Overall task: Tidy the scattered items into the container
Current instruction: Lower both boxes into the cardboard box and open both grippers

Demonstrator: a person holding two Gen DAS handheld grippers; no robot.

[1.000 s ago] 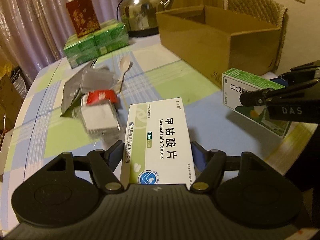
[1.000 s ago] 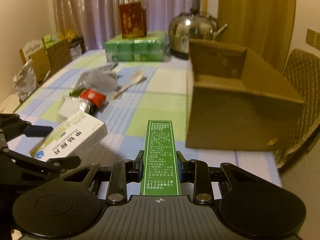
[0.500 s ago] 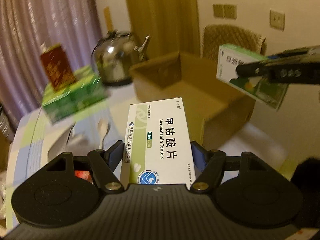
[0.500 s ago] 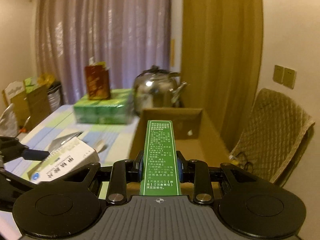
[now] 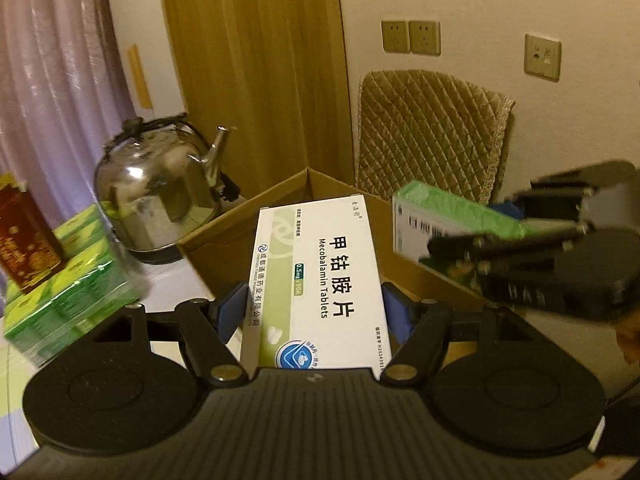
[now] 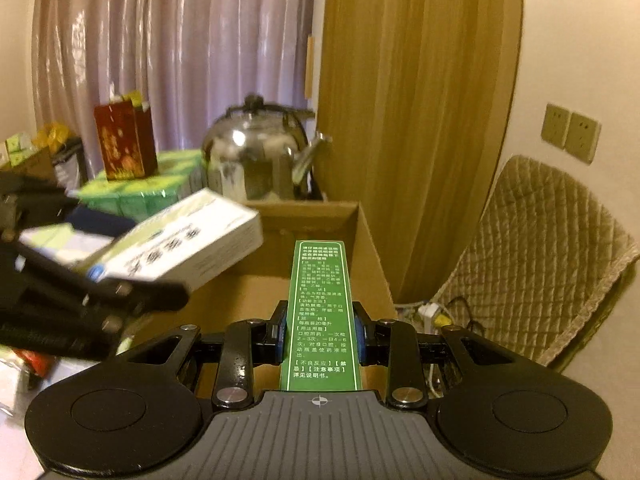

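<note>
Both tongs are raised off the table and aimed at the open cardboard box. The left tongs sit level, pinching the white Mecobalamin tablet box by its long sides, label up. The carton sticks forward between the fingers, its far end over the near rim of the cardboard box.

The right tongs are pressed onto the green medicine box, held on edge so only the narrow printed side faces the camera. Its front end reaches over the cardboard box opening. In the left wrist view the right tongs come in from the right, blurred, with the green medicine box just beside the white one; whether the two cartons touch is hard to tell.

In the right wrist view the left tongs and white Mecobalamin tablet box are at left, tilted, blurred, over the cardboard box's left wall.

A steel kettle stands behind the cardboard box. Green packs with a red carton on top lie to its left. A quilted chair is behind.
</note>
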